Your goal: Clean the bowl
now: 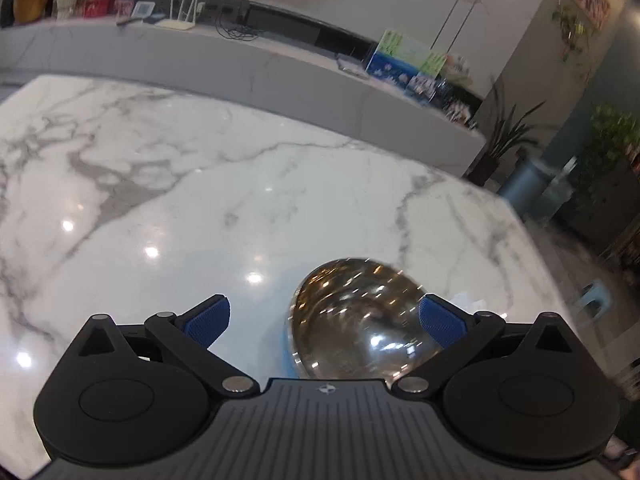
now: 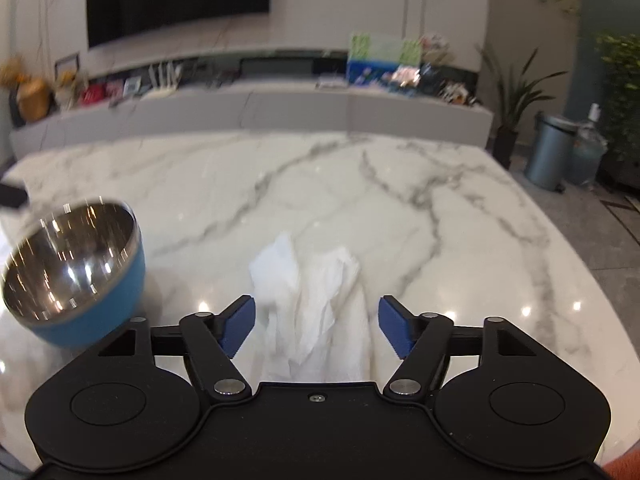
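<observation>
A blue bowl with a shiny steel inside (image 2: 72,268) sits on the marble table at the left of the right wrist view. In the left wrist view the bowl (image 1: 360,320) lies close below, between the fingers and nearer the right one. My left gripper (image 1: 324,320) is open, its right pad (image 1: 440,320) over the bowl's rim. A crumpled white tissue (image 2: 312,296) lies on the table between the fingers of my right gripper (image 2: 316,328), which is open around it and not closed on it.
The marble table (image 2: 400,208) stretches ahead, with its far edge against a grey low cabinet (image 2: 280,108) holding boxes and a router. A grey bin (image 2: 548,152) and potted plants (image 2: 516,96) stand on the floor at the right.
</observation>
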Tool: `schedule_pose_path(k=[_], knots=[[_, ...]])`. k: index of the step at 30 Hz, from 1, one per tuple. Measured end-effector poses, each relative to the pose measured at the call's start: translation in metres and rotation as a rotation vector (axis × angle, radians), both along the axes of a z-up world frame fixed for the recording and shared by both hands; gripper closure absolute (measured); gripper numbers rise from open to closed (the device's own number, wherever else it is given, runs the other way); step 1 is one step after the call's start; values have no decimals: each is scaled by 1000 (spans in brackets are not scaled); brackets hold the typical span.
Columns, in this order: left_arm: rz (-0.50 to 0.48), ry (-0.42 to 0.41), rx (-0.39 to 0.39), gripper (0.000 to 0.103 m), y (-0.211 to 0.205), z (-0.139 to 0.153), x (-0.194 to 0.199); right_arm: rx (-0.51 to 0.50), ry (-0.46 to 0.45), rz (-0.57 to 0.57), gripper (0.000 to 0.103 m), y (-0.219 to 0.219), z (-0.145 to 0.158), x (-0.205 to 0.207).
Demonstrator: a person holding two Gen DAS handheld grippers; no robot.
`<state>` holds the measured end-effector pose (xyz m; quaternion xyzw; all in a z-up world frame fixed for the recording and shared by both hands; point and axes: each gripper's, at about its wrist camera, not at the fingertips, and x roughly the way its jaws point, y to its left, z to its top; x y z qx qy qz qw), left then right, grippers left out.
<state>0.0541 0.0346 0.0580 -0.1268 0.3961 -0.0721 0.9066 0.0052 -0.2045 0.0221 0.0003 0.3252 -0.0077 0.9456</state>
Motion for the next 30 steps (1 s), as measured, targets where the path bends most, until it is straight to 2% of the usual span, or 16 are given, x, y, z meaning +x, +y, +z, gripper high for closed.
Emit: schedule_pose_path(k=[8,12,15,21,25,30], knots=[[25,28,108,1,-8,-13,-15,26,-54,24,31,21,0,-26],[25,30,125,1,-11,-20,-26,-3,-58,75,31,35,-5,-37],[13,20,151,1,-16,-24,-33,-23,-69,104,31,42,-7,-44],[26,-42,252,1,-23,-24,-42,-33,-65,121,31,45,-9,-53],[36,-78,230,1,-22,-21,-48,-25,-87,104,31,41,-4,-56],[33,-99,253,1,-27,-17,-52,-5,-92,79,31,38,-2,-58]])
